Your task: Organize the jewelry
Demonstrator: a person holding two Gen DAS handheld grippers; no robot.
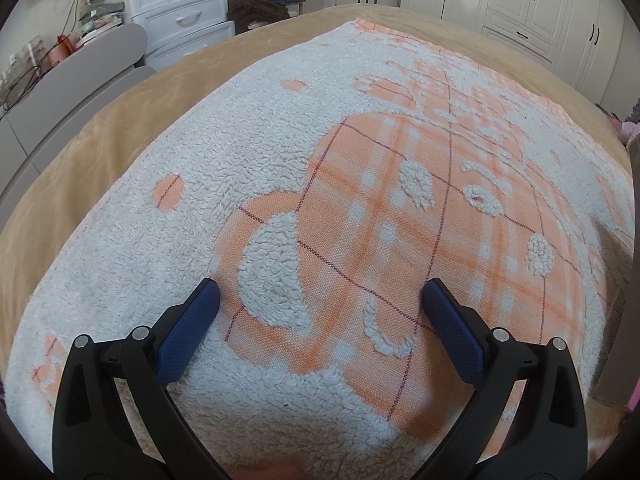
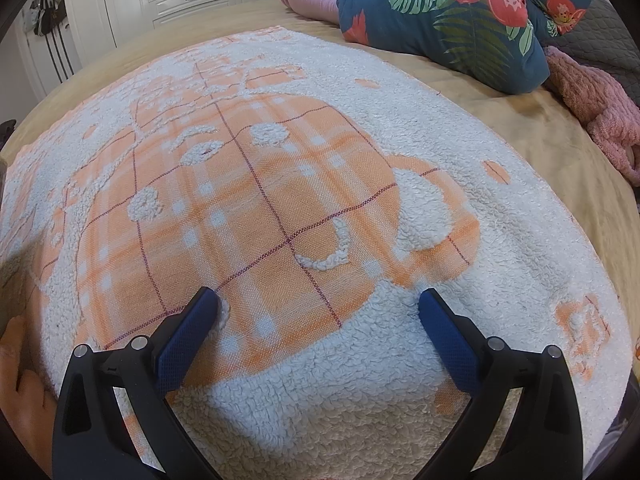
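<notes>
The left gripper (image 1: 320,294) has its two blue-padded fingers (image 1: 188,332) spread wide with nothing between them, hanging just above the towel (image 1: 224,132); the right gripper (image 2: 319,296) is in the same condition, its fingers (image 2: 450,340) far apart and empty over the same cloth. Under both lies a white terry towel with an orange checked cup motif, spread flat on a tan bedspread (image 1: 120,120). No jewelry shows in either view, nor any box or tray for it, so where the task's pieces lie cannot be told from here; they may sit outside both cameras' fields. As a judgement only: jewelry is usually light, small and slippery, and chains are limp and tangle easily, so a wide grip would have to narrow a good deal before it could pinch anything. The towel's loops could snag clasps or fine links, so a piece would best be taken by its sturdiest part, a ring's band or a pendant's body, and lifted straight up, not dragged. Further out, the left wrist view shows a white drawer unit (image 1: 180,4) and white wardrobes (image 1: 536,4); the right wrist view shows a floral pillow (image 2: 452,16), a pink fuzzy cloth (image 2: 592,108) and, at the left edge, part of a person's hand (image 2: 16,364).
</notes>
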